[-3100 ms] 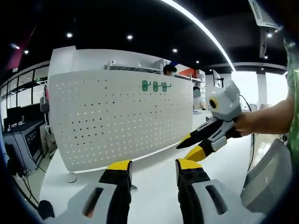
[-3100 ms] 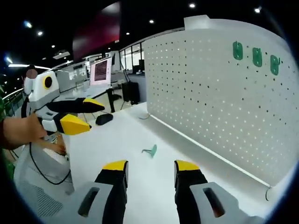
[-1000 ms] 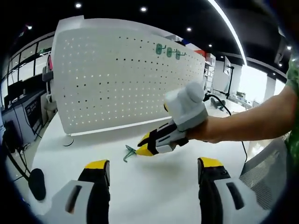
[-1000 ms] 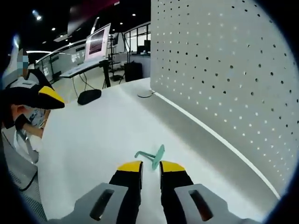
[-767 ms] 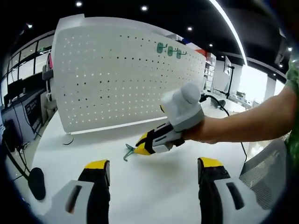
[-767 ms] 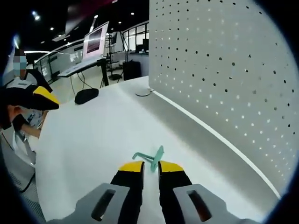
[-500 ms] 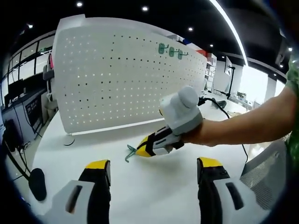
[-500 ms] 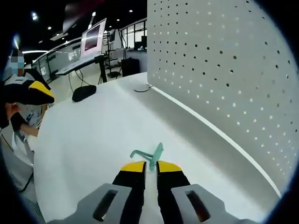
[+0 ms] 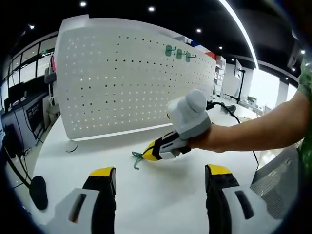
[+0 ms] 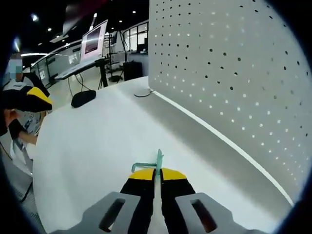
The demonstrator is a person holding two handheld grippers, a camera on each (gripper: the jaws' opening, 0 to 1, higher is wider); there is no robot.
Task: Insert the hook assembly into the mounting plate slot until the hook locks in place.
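Observation:
A small green hook (image 10: 157,161) stands upright between the yellow tips of my right gripper (image 10: 157,174), which is shut on it just above the white table (image 10: 92,146). In the left gripper view, a hand holds the right gripper (image 9: 149,153) low over the table with the green hook (image 9: 137,159) at its tips. My left gripper (image 9: 160,171) is open wide, nearer than the hook, with nothing between its jaws. The white pegboard plate (image 9: 131,83) stands upright at the table's back, with three green hooks (image 9: 176,52) mounted near its top right.
A black rounded object (image 10: 84,97) lies on the table's far end, near the pegboard's foot (image 9: 72,146). A grey mesh chair (image 9: 287,180) is at the right edge. The pegboard (image 10: 234,73) rises close on the right in the right gripper view. Desks and a monitor (image 10: 92,41) stand behind.
My right gripper has come down to the hook on the table and shut on it; the hook now stands upright in the jaws. My left gripper has opened wider and holds still.

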